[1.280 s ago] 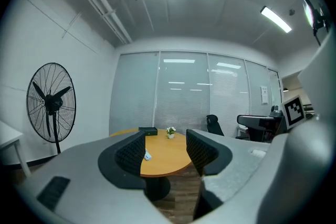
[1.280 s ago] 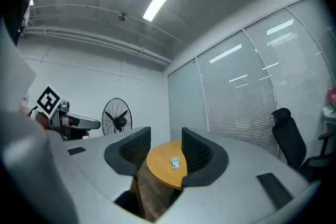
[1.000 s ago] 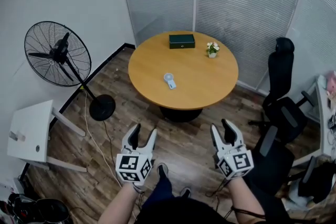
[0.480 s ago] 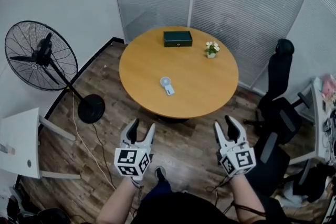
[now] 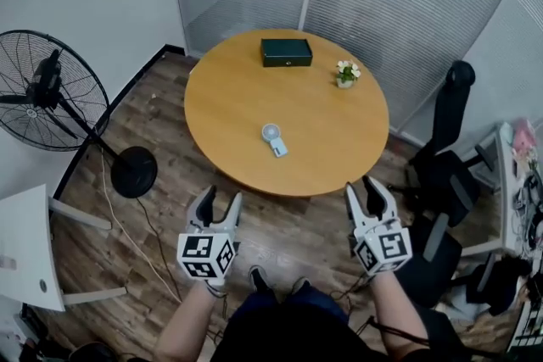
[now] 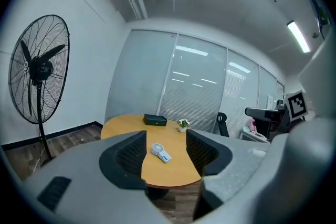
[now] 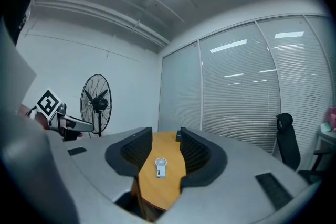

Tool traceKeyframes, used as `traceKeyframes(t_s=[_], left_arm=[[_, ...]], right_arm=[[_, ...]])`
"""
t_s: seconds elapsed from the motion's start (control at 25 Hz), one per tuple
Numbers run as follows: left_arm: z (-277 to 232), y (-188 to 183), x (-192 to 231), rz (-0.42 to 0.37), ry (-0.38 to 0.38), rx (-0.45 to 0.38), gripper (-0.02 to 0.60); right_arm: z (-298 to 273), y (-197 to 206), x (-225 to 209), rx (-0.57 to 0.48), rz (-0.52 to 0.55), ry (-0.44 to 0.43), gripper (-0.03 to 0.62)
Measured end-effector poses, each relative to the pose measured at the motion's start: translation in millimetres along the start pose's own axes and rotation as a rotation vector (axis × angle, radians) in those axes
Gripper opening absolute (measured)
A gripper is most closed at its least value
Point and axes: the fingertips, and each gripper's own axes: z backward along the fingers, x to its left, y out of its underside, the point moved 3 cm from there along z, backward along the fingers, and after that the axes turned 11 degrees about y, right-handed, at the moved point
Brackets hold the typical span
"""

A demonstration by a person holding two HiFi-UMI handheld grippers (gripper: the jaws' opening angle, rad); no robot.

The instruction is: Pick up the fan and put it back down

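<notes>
A small white hand-held fan point(image 5: 273, 138) lies flat near the middle of the round wooden table point(image 5: 229, 97). Both grippers hover over the floor short of the table's near edge, well apart from the fan. My left gripper point(image 5: 218, 201) is open with nothing between its jaws. My right gripper point(image 5: 363, 189) is open and empty too. In the left gripper view the little fan point(image 6: 160, 152) shows far off between the jaws, and likewise in the right gripper view point(image 7: 159, 167). A tall black pedestal fan point(image 5: 51, 102) stands on the floor to the table's left.
A dark green box point(image 5: 286, 52) and a small flower pot point(image 5: 344, 74) sit at the table's far side. A black office chair point(image 5: 450, 140) stands on the right, a white desk point(image 5: 30, 246) at the lower left. Blinds and glass panels close the back.
The view and both grippers have advanced toward the table, which is now nearer. The pedestal fan has slid toward the left edge. Both pairs of jaws look unchanged.
</notes>
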Motion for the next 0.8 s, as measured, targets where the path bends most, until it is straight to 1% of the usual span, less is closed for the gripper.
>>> traceKeyframes(t_s=[0.16, 0.44, 0.56, 0.64, 0.72, 0.8], left_arm=[[-8.3, 3.2, 23.6, 0.021, 0.003, 0.008, 0.233], [-24.8, 0.7, 56.7, 0.038, -0.012, 0.023, 0.233], [-36.6, -7.4, 69.0, 0.022, -0.026, 0.024, 0.233], [-47.4, -13.2, 78.2, 0.011, -0.036, 0.03, 0.233], [-59.1, -15.5, 85.6, 0.0, -0.042, 0.042, 0.232], [-73.7, -14.0, 94.6, -0.007, -0.051, 0.067, 0.232]], right_arm=[[-31.4, 7.9, 15.4, 0.028, 0.02, -0.012, 0.17], [-87.1, 28.9, 42.0, 0.084, 0.038, -0.065, 0.169], [-115.5, 43.9, 45.9, 0.141, 0.044, -0.076, 0.167], [-139.1, 53.7, 47.2, 0.15, 0.03, -0.086, 0.164], [-161.9, 64.2, 48.1, 0.158, 0.014, -0.097, 0.163], [-185.0, 76.1, 49.4, 0.19, 0.006, -0.107, 0.16]])
